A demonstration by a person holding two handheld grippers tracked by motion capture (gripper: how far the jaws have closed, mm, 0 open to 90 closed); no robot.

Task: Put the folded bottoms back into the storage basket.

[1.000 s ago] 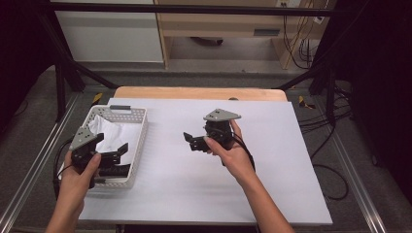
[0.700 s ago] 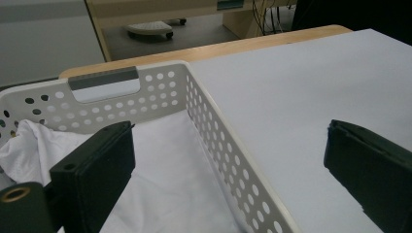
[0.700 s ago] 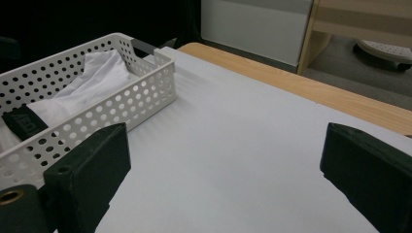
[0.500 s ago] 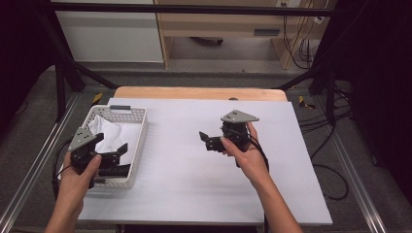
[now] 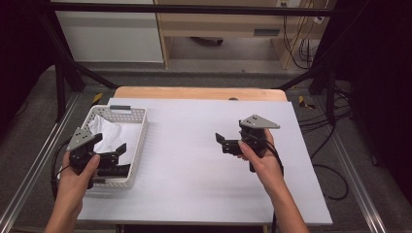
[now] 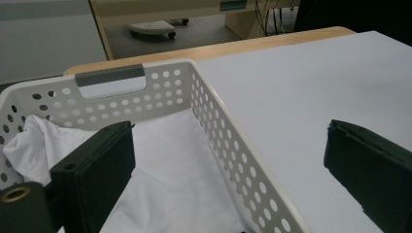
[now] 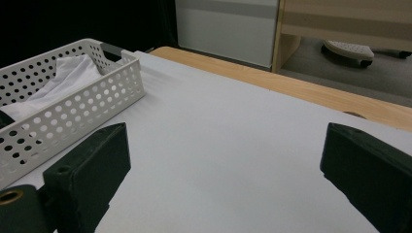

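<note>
White cloth (image 5: pixel 108 137) lies crumpled inside the perforated white basket (image 5: pixel 139 137), at about 9 o'clock on the white table sheet (image 5: pixel 194 170); bunched higher toward the basket's far end, flatter toward the near end. In the left gripper view the cloth (image 6: pixel 160 184) lies just beyond and below the jaws, nothing between them.

Left gripper (image 5: pixel 116 154) hovers over the basket's near right corner, jaws spread wide, one jaw over the cloth and the other out past the basket wall (image 6: pixel 228 141) above the bare sheet. Not touching the cloth as far as can be told. It sits where it was a second ago, no real shift.

Right gripper (image 5: pixel 221 141) is the change: over the last second it has slid from near table centre out toward 3 o'clock, away from the basket, and is now well apart from it. Jaws spread, empty, pointing back toward 9 o'clock; the right gripper view shows the basket (image 7: pixel 73 92) with cloth (image 7: pixel 63 77) far off at upper left, bare sheet ahead.

Judgement: the right hand is clearing out or parking, leaving the grab to the left. Cloth not yet picked up; the next move likely needs the left jaws lowered onto a fold, clear of the wall.

Wooden table edge (image 5: pixel 194 92) at 12 o'clock.
</note>
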